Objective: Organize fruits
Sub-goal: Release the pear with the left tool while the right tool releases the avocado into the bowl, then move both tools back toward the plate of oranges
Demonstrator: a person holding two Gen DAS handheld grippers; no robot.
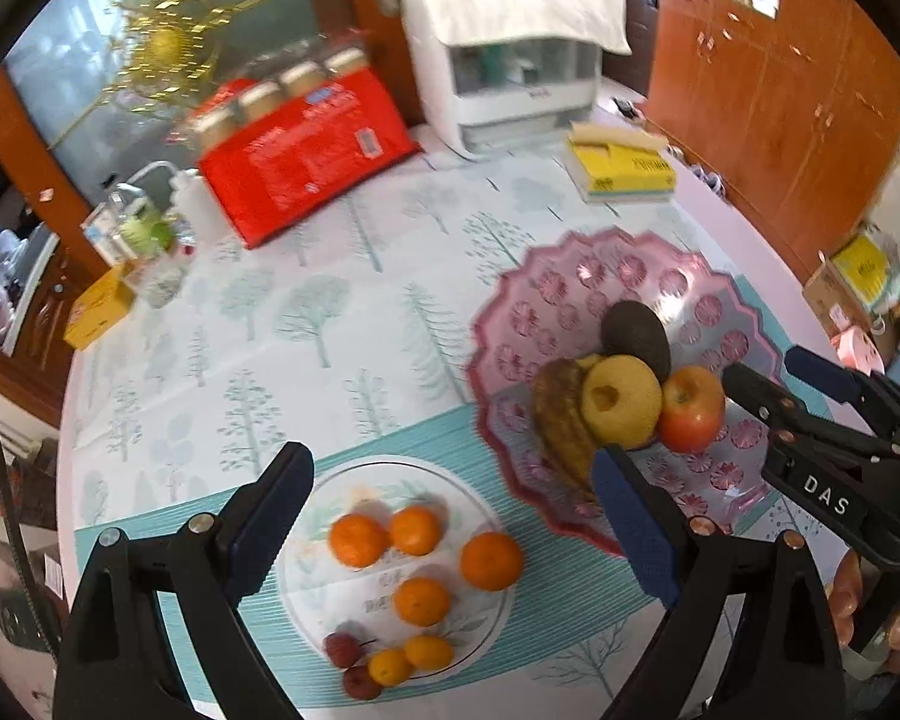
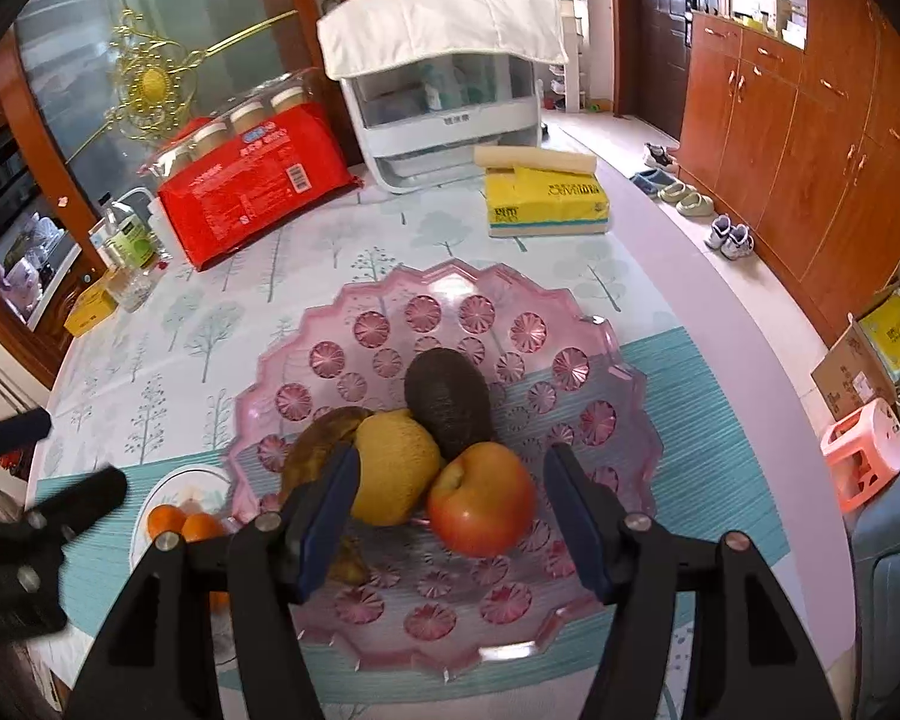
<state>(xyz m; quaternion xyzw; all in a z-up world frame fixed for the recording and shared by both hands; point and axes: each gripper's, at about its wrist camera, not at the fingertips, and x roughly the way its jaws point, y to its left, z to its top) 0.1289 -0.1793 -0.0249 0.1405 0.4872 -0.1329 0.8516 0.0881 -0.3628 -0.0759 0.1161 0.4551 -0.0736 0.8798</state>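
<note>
The red apple [image 2: 483,507] sits in the pink bowl [image 2: 594,324], on the near side of the fruit pile. It touches the yellow pear [image 2: 393,471] on its left and the dark avocado [image 2: 447,405] just behind it. A brown fruit [image 2: 324,438] lies at the far left of the pile, and I cannot tell what kind it is.

My right gripper [image 2: 450,516] is spread wide and holds nothing. The apple lies right in front of it, between the two blue pads [image 2: 576,516]. The pads do not touch the apple yet. The left pad is very close to the pear, so I think I must be careful not to pinch both fruits.

My left gripper [image 1: 450,531] is also spread wide and holds nothing. It hangs over the small white plate [image 1: 312,588], which is near and left of the pink bowl. On that plate are oranges [image 1: 491,561], some little yellow fruits [image 1: 429,651] and two small red ones [image 1: 343,648]. One orange [image 1: 421,600] lies nearly in the middle of my left gripper's gap.

The apple is round, so it has no long side to line up with. My right hand is much nearer to it than my left. If the apple is the next fruit to move, I think my right gripper only needs to go a little forward and down, then squeeze.

Far away on the table are a red pack [image 2: 252,192] and a yellow tissue pack [image 2: 549,204].
</note>
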